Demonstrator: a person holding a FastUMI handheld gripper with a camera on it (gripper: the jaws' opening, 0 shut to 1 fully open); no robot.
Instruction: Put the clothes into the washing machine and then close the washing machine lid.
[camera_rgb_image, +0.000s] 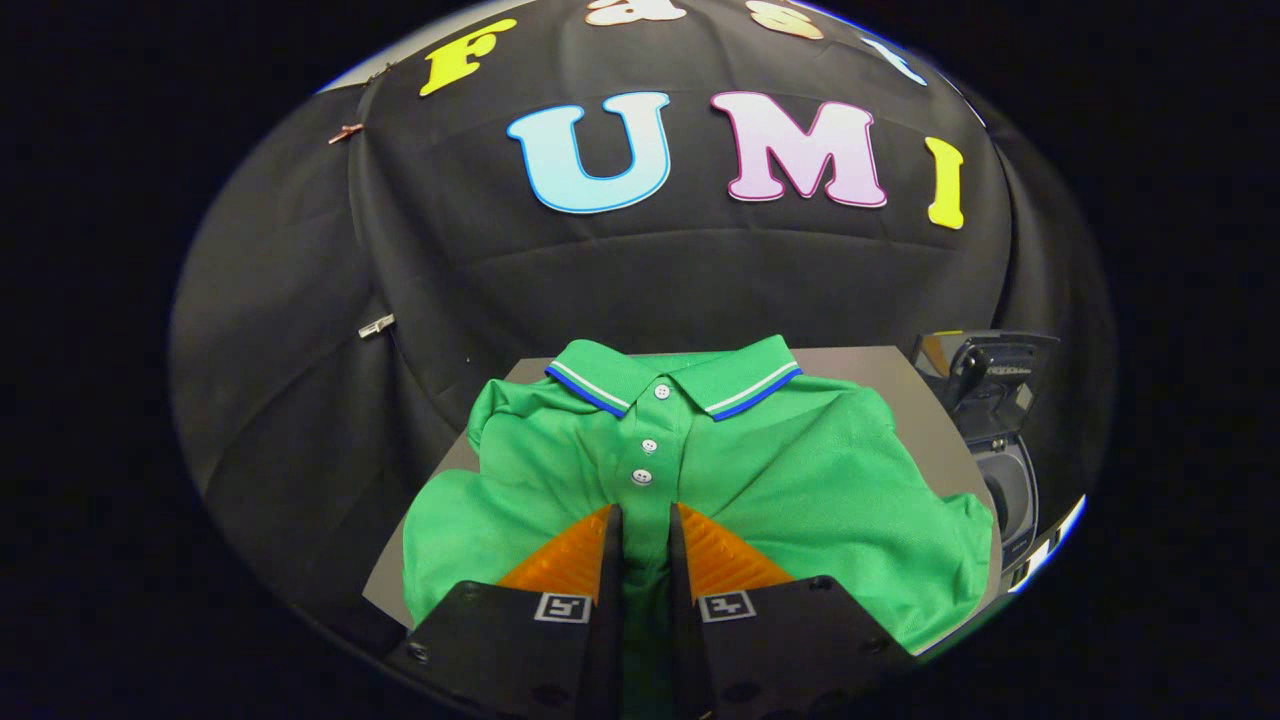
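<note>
I see a green polo shirt (790, 470) spread flat on the grey worktop (880, 368), its striped collar toward the far edge. My hand-held gripper (645, 520) sits low over the shirt's front, the orange fingers (565, 560) drawn close together with a strip of the button placket between them. Off the worktop's right edge stands the washing machine (1000, 440), its lid (985, 365) raised.

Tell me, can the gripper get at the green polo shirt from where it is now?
Probably yes. The gripper sits low over the green polo shirt on the table, fingers close together with a fold of fabric between them. Nothing stands between. Whether both pads already press on it, I cannot tell.
</note>
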